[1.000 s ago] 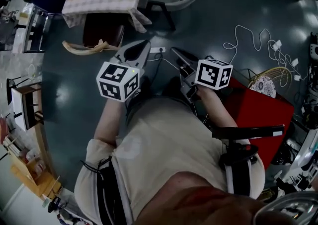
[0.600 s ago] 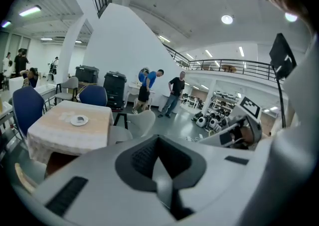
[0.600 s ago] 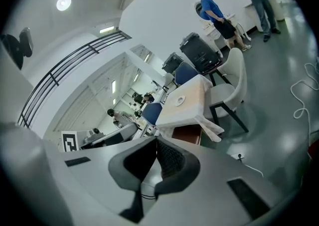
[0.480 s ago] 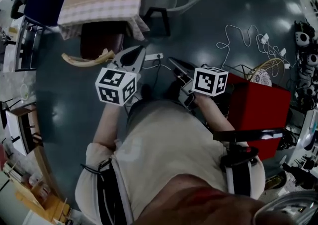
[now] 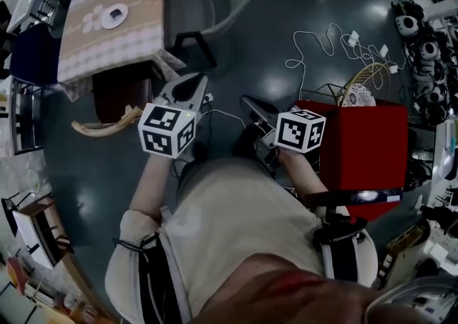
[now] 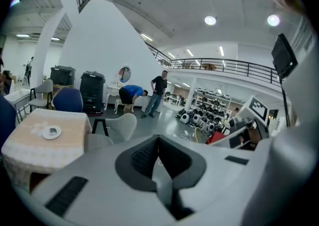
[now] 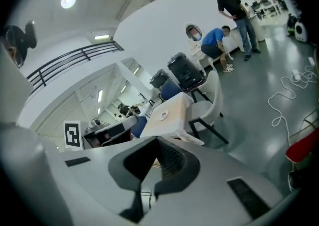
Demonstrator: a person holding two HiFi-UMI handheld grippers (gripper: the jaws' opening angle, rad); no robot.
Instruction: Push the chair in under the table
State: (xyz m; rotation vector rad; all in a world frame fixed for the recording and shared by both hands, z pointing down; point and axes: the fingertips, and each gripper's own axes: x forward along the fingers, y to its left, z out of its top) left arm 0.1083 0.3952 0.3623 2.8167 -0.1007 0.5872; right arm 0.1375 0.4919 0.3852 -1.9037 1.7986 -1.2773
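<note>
Left tool [image 5: 199, 82], right tool [image 5: 247, 101] — closed, empty

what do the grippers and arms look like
The left gripper and right gripper have pale grey bodies tapering to a claw with dark ribbed pads, each topped by a white cube with black square markers. The person wears a beige short-sleeved shirt and black straps.

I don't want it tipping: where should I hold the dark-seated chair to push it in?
Probably the pale curved back rail, near its middle, coming from the side away from the table. It is the nearest part, runs across the push line, and the seat beyond it already meets the table's edge.
</note>
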